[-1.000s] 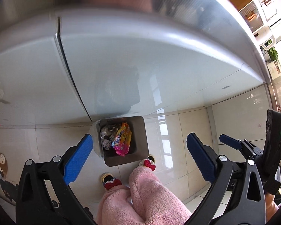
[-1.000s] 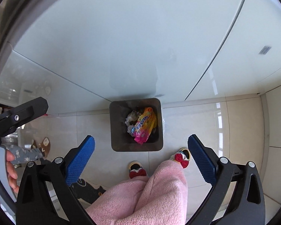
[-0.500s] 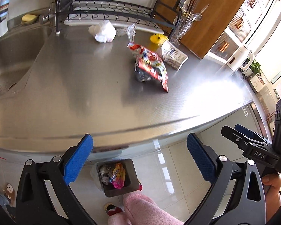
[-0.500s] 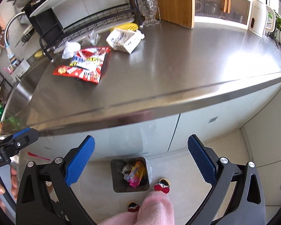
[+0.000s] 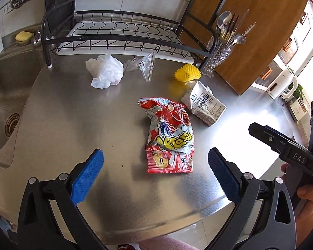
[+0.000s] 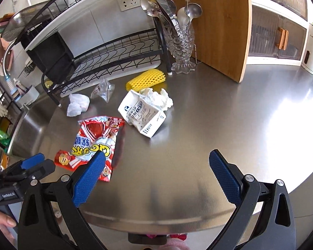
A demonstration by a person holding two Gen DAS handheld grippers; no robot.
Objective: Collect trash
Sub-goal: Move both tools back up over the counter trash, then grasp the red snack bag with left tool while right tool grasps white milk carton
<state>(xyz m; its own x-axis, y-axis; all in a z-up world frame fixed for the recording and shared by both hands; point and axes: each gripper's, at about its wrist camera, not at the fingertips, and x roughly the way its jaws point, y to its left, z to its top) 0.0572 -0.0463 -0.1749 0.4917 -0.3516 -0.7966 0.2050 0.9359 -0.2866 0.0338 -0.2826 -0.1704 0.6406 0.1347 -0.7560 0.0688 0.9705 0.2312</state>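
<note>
A red snack bag (image 5: 170,137) (image 6: 94,143) lies flat on the steel counter (image 5: 73,120). Beyond it sit a crushed white carton (image 5: 204,106) (image 6: 141,114), a yellow foam net (image 5: 187,74) (image 6: 146,80), a white crumpled wrapper (image 5: 105,71) (image 6: 77,104) and a clear plastic bag (image 5: 143,64) (image 6: 103,89). My left gripper (image 5: 155,175) hovers open just in front of the snack bag. My right gripper (image 6: 156,173) is open over bare counter, the bag by its left finger. Both hold nothing.
A black dish rack (image 5: 123,35) stands at the back, a glass cutlery holder (image 6: 182,41) and a wooden board (image 6: 219,25) to its right. The sink (image 5: 4,95) lies at the left. The counter's front edge (image 6: 156,223) runs just below the grippers.
Both views swung up from the bin on the floor to the countertop. The grippers now hover over the counter near the snack bag, both still open.
</note>
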